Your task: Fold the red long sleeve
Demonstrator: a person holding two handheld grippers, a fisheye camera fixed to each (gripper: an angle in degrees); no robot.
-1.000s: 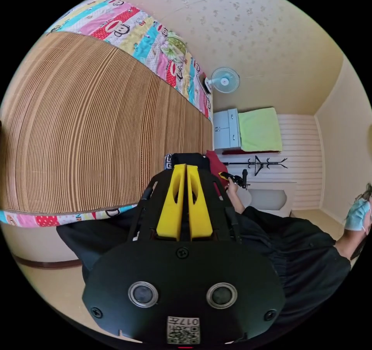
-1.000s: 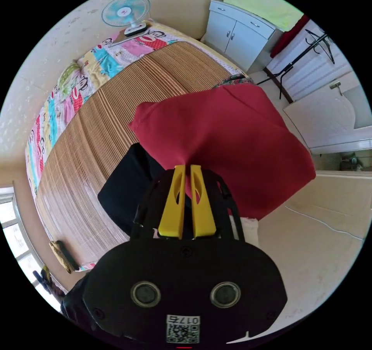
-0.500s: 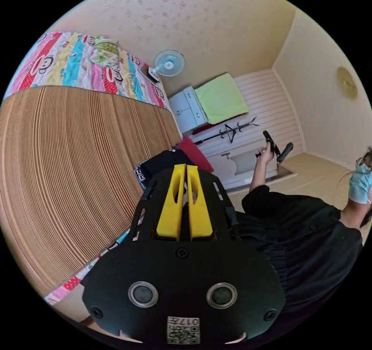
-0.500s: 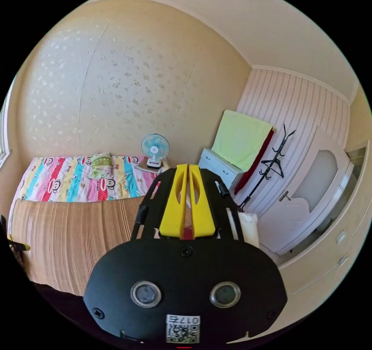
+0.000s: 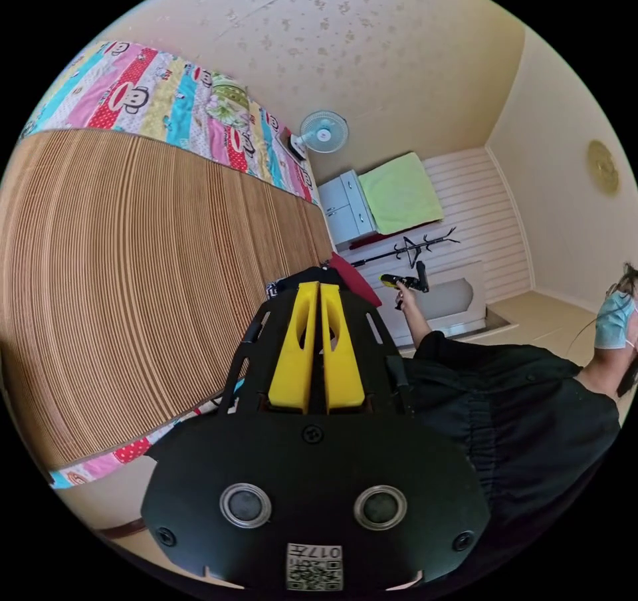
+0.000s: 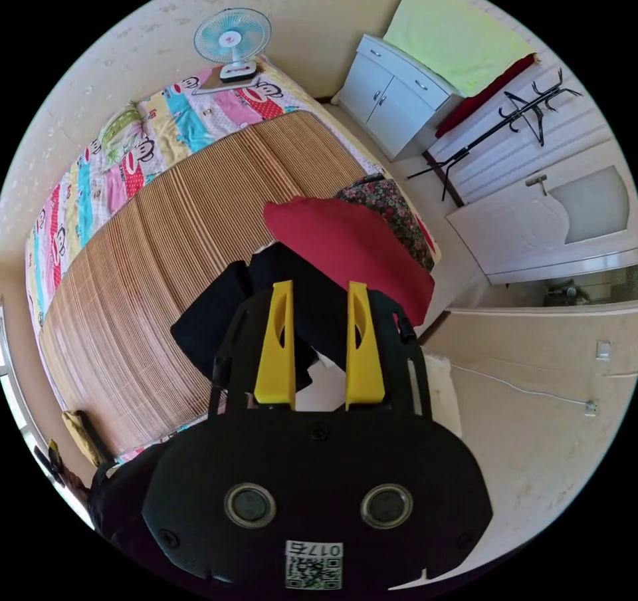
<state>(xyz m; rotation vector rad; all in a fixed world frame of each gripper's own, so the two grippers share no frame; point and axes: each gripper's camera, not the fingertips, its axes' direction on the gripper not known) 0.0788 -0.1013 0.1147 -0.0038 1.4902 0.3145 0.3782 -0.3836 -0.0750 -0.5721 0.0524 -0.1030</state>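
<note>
The red long sleeve (image 6: 345,242) lies folded in a compact bundle at the corner of the bed, resting on a black garment (image 6: 219,315) and beside a floral one (image 6: 392,205). My right gripper (image 6: 319,287) hovers above the black garment, just short of the red bundle; its yellow jaws stand open and hold nothing. In the left gripper view, my left gripper (image 5: 318,288) has its jaws shut with nothing between them. Just beyond its tips a strip of the red long sleeve (image 5: 355,278) shows. Farther off, a hand holds the right gripper (image 5: 402,282).
A bamboo mat (image 6: 166,248) covers the bed over a cartoon-print sheet (image 6: 193,112). A fan (image 6: 232,32), a white cabinet (image 6: 392,89), a coat rack (image 6: 512,116) and a door (image 6: 565,215) stand beyond. A person in black (image 5: 505,415) is at the left gripper view's right.
One second ago my right gripper was shut on the red long sleeve and held it up. Its jaws have opened and the garment lies on the pile. Both cameras swung meanwhile.
</note>
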